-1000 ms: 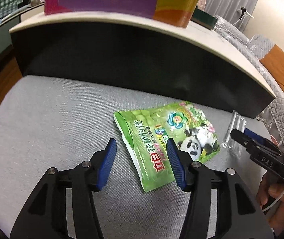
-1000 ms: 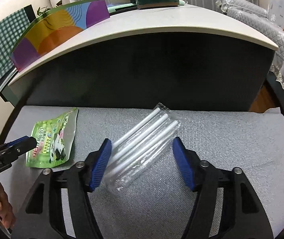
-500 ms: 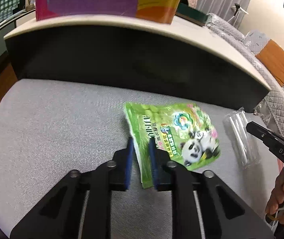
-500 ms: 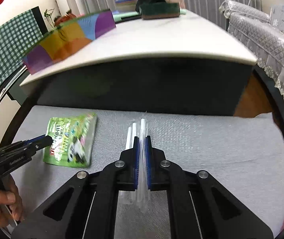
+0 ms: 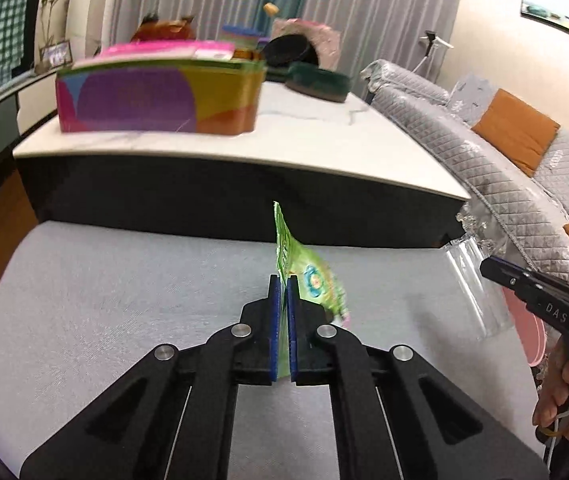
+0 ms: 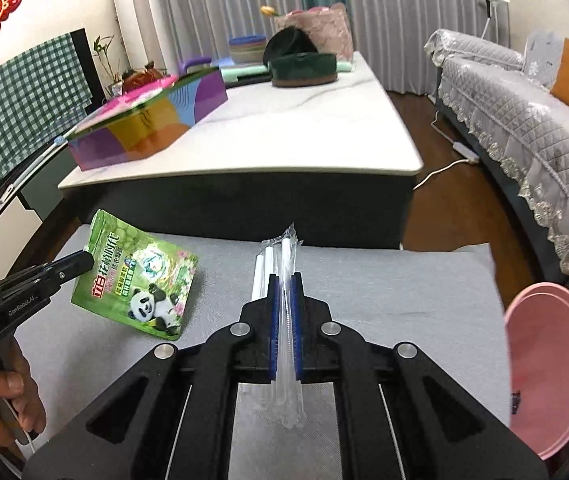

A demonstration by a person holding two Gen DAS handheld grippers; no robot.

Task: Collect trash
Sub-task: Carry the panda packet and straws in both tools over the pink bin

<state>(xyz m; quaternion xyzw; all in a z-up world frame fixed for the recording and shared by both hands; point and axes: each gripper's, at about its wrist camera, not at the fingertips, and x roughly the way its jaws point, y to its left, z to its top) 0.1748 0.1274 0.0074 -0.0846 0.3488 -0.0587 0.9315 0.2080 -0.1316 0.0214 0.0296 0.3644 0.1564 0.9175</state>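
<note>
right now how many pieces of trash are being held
2: a green panda pouch pinched in the left tongs, and a clear packet of white straws pinched in the right tongs.

A grey fabric surface (image 6: pixel 384 280) lies in front of a low table with a white marble-look top (image 6: pixel 284 136) and dark sides. Pale pleated curtains (image 6: pixel 384 4) cover the far wall. A sofa under a grey quilted cover (image 6: pixel 524 120) stands to the right on dark wooden floor (image 6: pixel 432 208), bearing an orange cushion (image 5: pixel 516 136).
</note>
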